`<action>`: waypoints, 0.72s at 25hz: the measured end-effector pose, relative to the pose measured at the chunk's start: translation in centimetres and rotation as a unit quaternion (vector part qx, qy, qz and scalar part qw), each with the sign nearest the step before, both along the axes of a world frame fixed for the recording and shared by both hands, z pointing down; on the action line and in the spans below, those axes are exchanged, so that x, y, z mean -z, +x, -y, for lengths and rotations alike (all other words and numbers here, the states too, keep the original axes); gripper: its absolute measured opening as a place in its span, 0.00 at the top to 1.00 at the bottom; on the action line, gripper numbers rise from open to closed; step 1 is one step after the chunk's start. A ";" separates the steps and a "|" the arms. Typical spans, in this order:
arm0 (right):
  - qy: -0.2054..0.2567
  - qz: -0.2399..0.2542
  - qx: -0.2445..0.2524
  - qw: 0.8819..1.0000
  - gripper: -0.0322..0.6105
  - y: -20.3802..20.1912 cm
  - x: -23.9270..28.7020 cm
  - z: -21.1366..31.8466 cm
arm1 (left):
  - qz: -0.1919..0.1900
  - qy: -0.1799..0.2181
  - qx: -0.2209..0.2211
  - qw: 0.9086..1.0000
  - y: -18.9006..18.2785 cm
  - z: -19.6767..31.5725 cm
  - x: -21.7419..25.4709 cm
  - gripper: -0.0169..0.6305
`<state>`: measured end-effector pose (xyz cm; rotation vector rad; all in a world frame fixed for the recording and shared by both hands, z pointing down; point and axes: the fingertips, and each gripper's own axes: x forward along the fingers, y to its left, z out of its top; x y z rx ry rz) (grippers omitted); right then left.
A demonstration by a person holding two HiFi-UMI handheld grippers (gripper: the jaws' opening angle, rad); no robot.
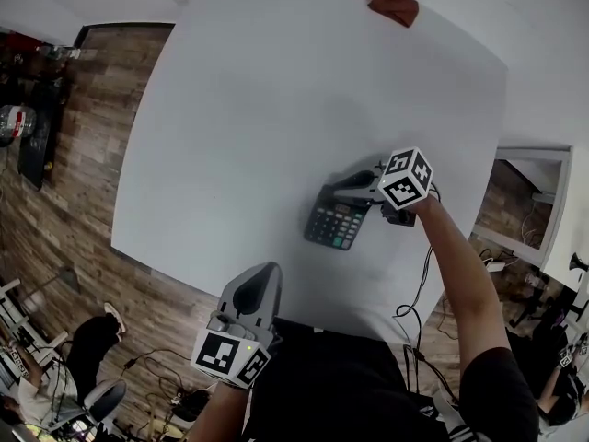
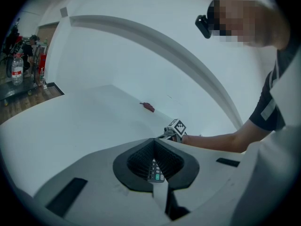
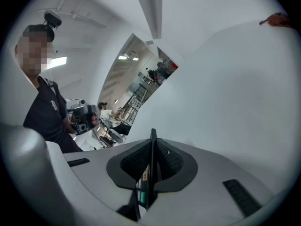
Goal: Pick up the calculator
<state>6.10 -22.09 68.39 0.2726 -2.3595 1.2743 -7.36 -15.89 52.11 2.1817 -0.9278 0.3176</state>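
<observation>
A dark calculator (image 1: 333, 224) with a green key lies near the front right of the white table (image 1: 258, 109). My right gripper (image 1: 344, 190) comes from the right and is shut on the calculator's far edge. In the right gripper view the calculator (image 3: 151, 166) stands edge-on, with both ribbed pads pressed against it. My left gripper (image 1: 263, 276) hovers at the table's front edge, shut and empty, apart from the calculator. In the left gripper view the calculator (image 2: 155, 171) shows past the left gripper (image 2: 153, 142), with the right gripper's marker cube (image 2: 176, 127) behind it.
A crumpled red-brown cloth (image 1: 391, 3) lies at the table's far edge. A black cable (image 1: 419, 284) hangs off the table's right side by my right arm. Wooden floor with chairs and clutter lies to the left, and a white ledge (image 1: 534, 155) stands to the right.
</observation>
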 end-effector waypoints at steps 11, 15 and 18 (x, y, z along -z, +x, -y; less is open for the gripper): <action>0.006 0.078 -0.032 0.996 0.88 -0.7 8.0 -1.3 | -0.004 0.029 -0.008 1.000 0.0 -0.9 2.1 0.96; 0.020 0.085 -0.031 0.996 0.88 -1.0 11.7 -3.6 | -0.010 0.047 -0.016 0.999 0.3 -1.5 3.7 0.96; 0.029 0.091 -0.023 0.995 0.88 -1.4 14.6 -5.9 | -0.017 0.061 -0.020 0.998 0.9 -2.3 5.2 0.96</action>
